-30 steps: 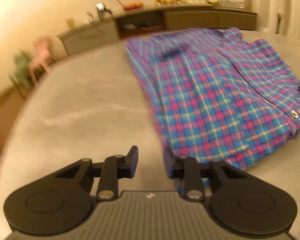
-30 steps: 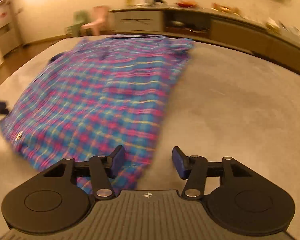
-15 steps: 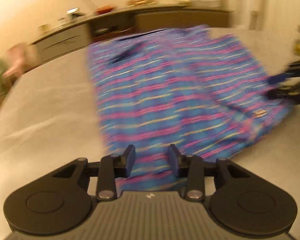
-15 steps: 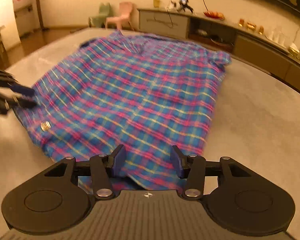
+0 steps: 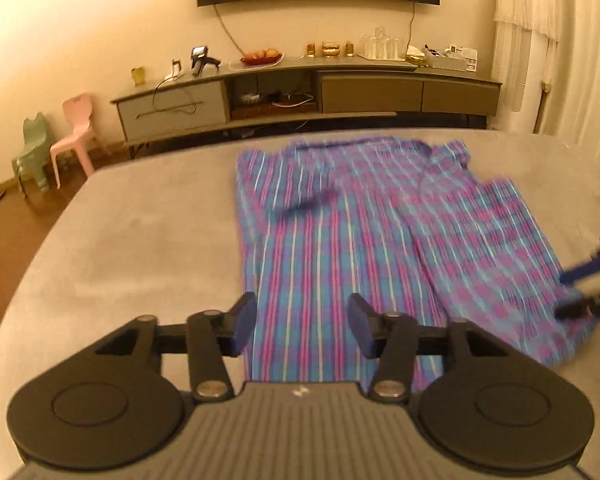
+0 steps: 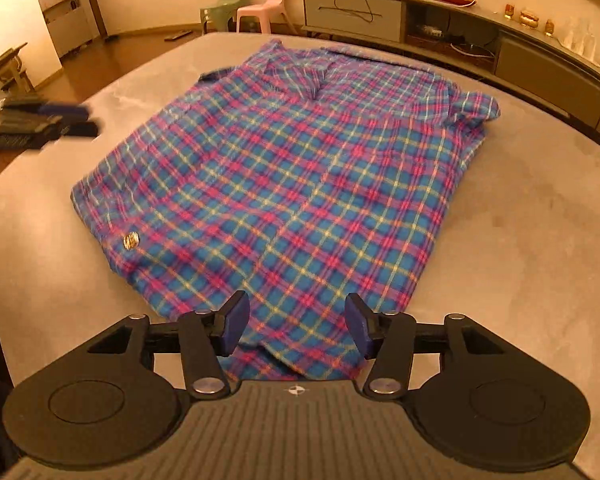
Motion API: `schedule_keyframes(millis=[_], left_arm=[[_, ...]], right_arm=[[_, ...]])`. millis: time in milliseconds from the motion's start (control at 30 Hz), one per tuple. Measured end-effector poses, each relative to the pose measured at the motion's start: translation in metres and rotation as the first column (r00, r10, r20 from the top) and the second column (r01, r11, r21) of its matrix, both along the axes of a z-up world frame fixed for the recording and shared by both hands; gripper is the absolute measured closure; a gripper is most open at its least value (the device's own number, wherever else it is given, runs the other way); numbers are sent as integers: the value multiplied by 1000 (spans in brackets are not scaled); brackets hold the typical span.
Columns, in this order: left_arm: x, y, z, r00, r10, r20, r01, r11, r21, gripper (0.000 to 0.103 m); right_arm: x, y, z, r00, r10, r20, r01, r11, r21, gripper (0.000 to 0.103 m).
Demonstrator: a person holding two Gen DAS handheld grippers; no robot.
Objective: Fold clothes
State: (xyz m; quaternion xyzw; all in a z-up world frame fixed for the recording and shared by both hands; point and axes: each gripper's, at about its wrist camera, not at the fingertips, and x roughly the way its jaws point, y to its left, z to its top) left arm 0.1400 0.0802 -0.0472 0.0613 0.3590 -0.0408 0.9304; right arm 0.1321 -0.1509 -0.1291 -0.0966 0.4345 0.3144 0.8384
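Note:
A blue and pink plaid shirt [image 6: 300, 168] lies partly folded on a grey table [image 6: 520, 220], collar at the far end. It also shows, blurred, in the left wrist view [image 5: 340, 232]. My left gripper [image 5: 302, 326] is open above the shirt's near hem, holding nothing. My right gripper [image 6: 296, 326] is open over the shirt's near corner, holding nothing. The left gripper shows at the left edge of the right wrist view [image 6: 60, 120]. The right gripper shows at the right edge of the left wrist view [image 5: 584, 288].
A long sideboard [image 5: 300, 92] with fruit and glassware stands along the far wall. A pink chair [image 5: 76, 132] and a green chair [image 5: 32, 152] stand on the floor to the left. The table's edge [image 5: 60, 216] curves around on the left.
Both grippers have swung round to face the shirt along its length. Both jaws have opened wider. The shirt lies as before.

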Motion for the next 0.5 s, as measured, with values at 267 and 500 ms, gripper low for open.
schedule_keyframes(millis=[267,500], left_arm=[[84,26,-41,990,105,-89,-115,988,-107,39],[101,19,-53,992,75,-97,-87,988,-129,44]], right_arm=[[17,12,17,995,-94,43,94,996,8,26],[49,23,-12,988,-154,25,154,988,-7,26]])
